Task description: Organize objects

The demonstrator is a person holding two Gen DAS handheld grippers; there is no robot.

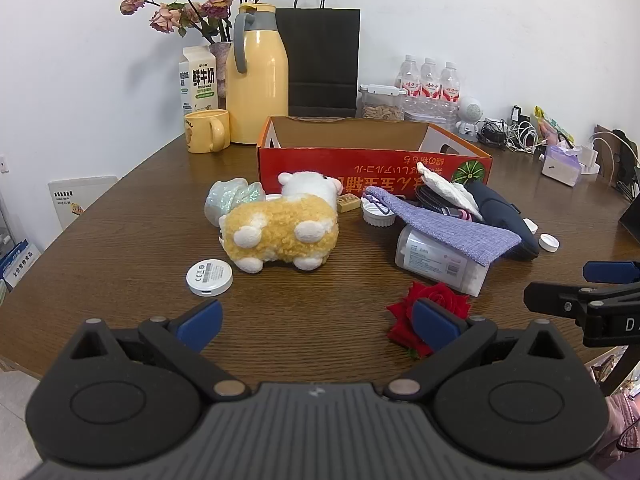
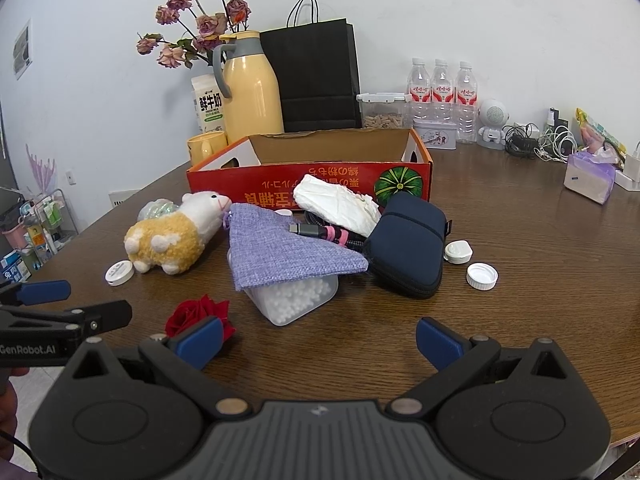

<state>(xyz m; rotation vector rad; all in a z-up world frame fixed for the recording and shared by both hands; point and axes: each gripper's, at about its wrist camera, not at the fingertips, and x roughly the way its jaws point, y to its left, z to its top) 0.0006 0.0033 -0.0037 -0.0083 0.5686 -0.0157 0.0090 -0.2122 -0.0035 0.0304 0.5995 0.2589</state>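
An open red cardboard box (image 1: pixel 372 164) (image 2: pixel 308 178) stands mid-table, empty as far as visible. In front of it lie a yellow-white plush sheep (image 1: pixel 280 228) (image 2: pixel 172 236), a purple cloth pouch (image 1: pixel 452 226) (image 2: pixel 280 248) draped over a clear plastic container (image 2: pixel 296 300), a navy zip case (image 2: pixel 408 244), a red fabric rose (image 1: pixel 432 300) (image 2: pixel 198 312), a white round disc (image 1: pixel 209 277) (image 2: pixel 119 273) and white caps (image 2: pixel 482 276). My left gripper (image 1: pixel 318 326) is open and empty, near the rose. My right gripper (image 2: pixel 318 338) is open and empty, just before the container.
At the back stand a yellow thermos (image 1: pixel 256 80), a yellow mug (image 1: pixel 206 130), a milk carton (image 1: pixel 198 80), a vase of dried roses (image 1: pixel 200 0), a black paper bag (image 1: pixel 320 60), water bottles (image 2: pixel 442 88), a tissue pack (image 2: pixel 590 176) and tangled cables (image 2: pixel 536 142).
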